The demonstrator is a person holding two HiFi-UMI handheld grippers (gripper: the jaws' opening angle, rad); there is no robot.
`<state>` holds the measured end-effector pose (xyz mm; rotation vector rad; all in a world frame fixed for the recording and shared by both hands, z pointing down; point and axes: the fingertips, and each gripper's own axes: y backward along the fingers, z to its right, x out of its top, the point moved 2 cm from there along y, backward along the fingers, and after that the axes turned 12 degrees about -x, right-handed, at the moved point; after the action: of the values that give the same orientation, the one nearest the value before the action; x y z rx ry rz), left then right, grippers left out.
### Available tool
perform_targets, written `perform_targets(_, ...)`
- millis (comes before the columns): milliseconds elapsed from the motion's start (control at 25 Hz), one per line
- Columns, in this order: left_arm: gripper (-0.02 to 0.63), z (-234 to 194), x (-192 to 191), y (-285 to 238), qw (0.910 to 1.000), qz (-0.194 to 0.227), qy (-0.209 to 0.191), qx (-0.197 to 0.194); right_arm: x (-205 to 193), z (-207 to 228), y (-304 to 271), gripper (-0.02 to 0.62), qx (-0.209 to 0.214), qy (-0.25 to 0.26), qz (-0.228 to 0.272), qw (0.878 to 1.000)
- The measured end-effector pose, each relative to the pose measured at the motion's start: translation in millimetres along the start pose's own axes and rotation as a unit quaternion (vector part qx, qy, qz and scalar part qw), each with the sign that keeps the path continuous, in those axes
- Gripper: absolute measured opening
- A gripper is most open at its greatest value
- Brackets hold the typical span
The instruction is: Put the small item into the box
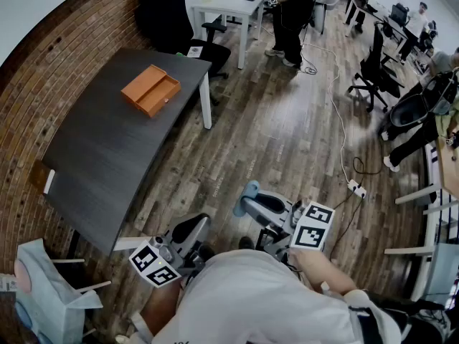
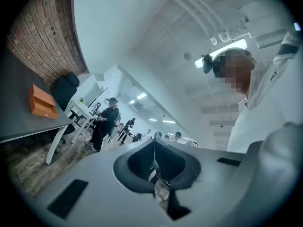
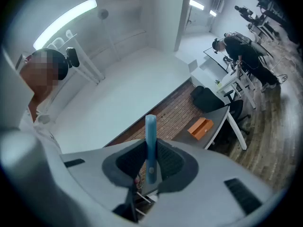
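Note:
An orange box (image 1: 150,89) lies open on the dark table (image 1: 107,156) at the far left, well away from both grippers. It also shows small in the left gripper view, orange box (image 2: 40,103), and in the right gripper view, orange box (image 3: 200,127). My right gripper (image 1: 251,199) is held close to the body, shut on a slim blue stick-like item (image 3: 150,145) that pokes out past its jaws; its blue end (image 1: 249,190) shows in the head view. My left gripper (image 1: 193,226) is beside it, jaws together with nothing between them (image 2: 154,148).
A black office chair (image 1: 172,20) stands behind the dark table, with a white table (image 1: 229,2) and a standing person (image 1: 290,13) beyond. A cable and power strip (image 1: 356,188) lie on the wood floor at right. A pale bag (image 1: 43,299) sits at lower left.

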<state>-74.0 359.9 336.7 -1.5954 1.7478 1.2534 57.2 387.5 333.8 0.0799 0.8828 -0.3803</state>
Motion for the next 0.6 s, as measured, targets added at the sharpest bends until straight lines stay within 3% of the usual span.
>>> perform_targets(600,0.012,3.2,-5.9,-9.2,1.0000,-0.002,0.002,0.004,1.9,7.8,9.6,0.080,-0.013,0.016,-0.004,1.000)
